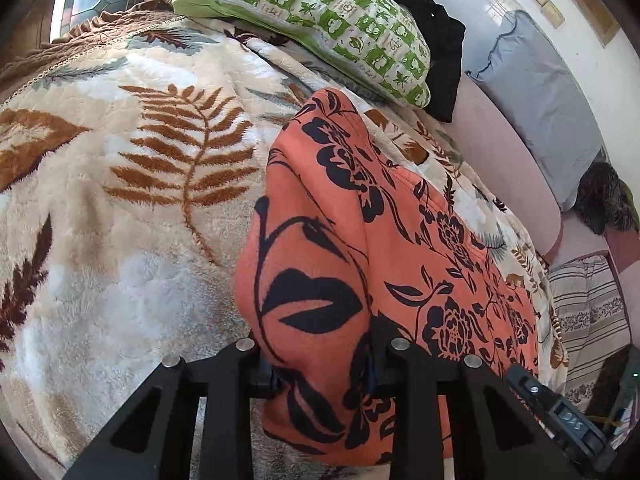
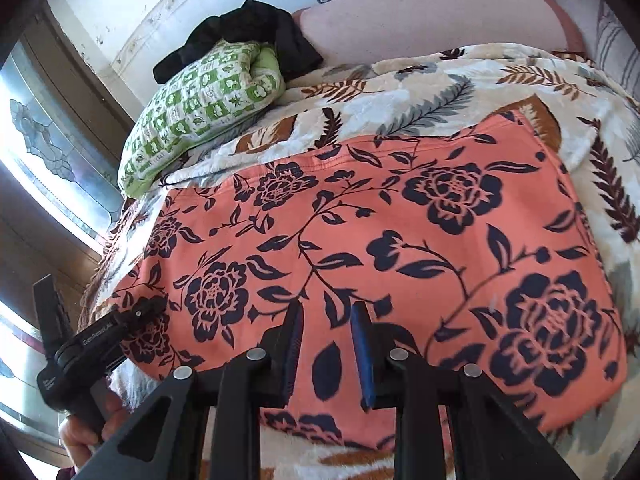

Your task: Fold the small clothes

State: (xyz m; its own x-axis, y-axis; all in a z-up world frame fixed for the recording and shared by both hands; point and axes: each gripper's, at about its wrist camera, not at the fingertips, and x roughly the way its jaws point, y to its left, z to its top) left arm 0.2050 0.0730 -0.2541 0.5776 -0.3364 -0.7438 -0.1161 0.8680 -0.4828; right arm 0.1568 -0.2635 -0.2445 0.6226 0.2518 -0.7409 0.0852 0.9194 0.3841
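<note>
One garment: a coral floral cloth (image 2: 380,248) lay flat on my leaf-print blanket (image 1: 120,160), its long axis running left to right.
Left gripper (image 1: 320,376): clamped on a bunched fold at the cloth's left end.
Right gripper (image 2: 326,344): jaws slightly apart, empty, hovering above the near edge, mid-cloth.
Nearer hand: left, already gripping.
Others: one green pillow (image 2: 200,108), one black garment (image 2: 248,28).
</note>
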